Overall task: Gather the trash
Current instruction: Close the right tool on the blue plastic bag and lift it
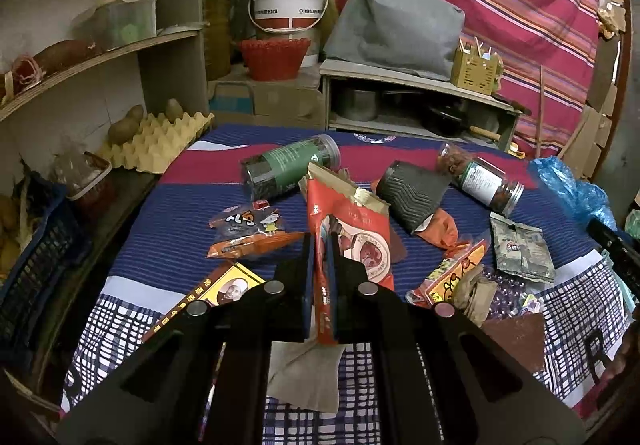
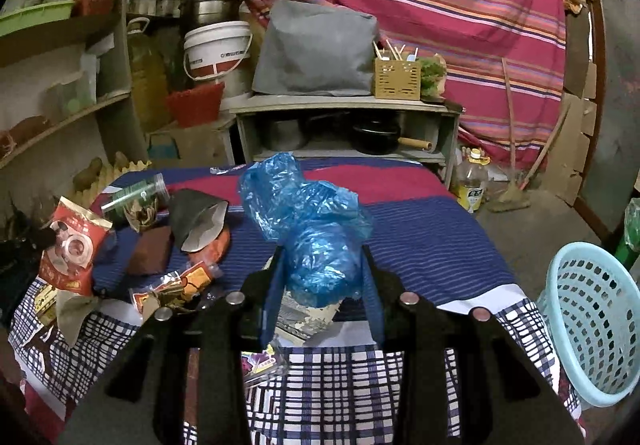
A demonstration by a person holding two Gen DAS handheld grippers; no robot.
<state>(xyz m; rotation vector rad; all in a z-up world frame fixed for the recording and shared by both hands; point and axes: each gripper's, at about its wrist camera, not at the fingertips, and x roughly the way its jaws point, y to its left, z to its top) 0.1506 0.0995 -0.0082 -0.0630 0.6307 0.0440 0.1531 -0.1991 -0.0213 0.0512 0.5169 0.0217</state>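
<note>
Our left tongs [image 1: 320,245] were clamped tight on a red snack bag [image 1: 352,229], held upright above the worktop [image 1: 168,205], which was draped in a blue, red and checked cloth. Our right tongs [image 2: 322,265] were pinched on a crumpled blue plastic bag [image 2: 308,221], its bulk bulging up between the pads; a pale wrapper scrap [image 2: 308,315] showed just below it.

Trash left lying on the worktop: a green-label jar [image 1: 288,167] on its side, a second jar [image 1: 480,179] with a metal lid, a black ribbed cup sleeve [image 1: 412,193], an orange wrapper [image 1: 440,229], a small cartoon snack packet [image 1: 252,223], a grey-green packet [image 1: 520,249].

A light blue perforated basket [image 2: 592,325] stood on the floor just off the worktop's right edge, apart from both tongs.
</note>
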